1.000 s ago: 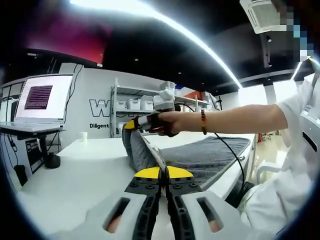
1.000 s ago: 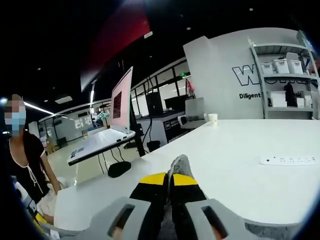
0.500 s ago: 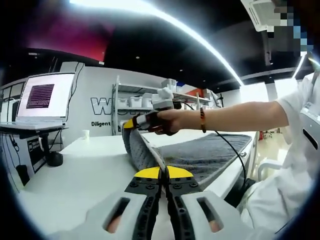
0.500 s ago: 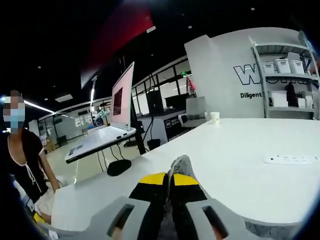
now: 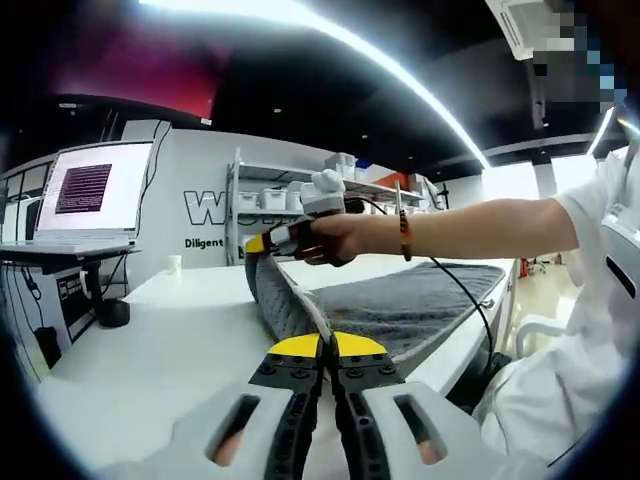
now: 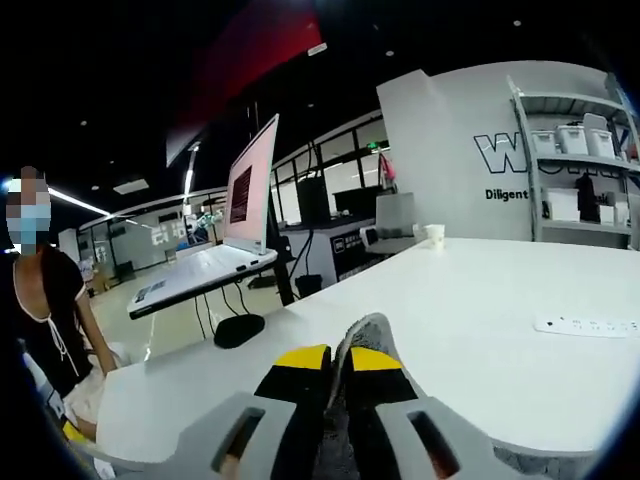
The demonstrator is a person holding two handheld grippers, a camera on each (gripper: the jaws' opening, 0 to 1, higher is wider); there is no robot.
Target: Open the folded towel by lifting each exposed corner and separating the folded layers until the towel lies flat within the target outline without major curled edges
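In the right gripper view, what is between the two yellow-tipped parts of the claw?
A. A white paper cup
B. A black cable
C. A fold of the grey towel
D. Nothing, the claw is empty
C: in the right gripper view the right claw is shut on a bunched fold of the grey towel, which pokes up between its yellow tips above the white table.

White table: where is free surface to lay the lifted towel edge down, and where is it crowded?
The white table is bare from the raised gray towel edge out toward the paper cup; in the right gripper view, also between the cup and power strip. It is crowded where the towel lies, with the right gripper and left gripper clamping its edge.
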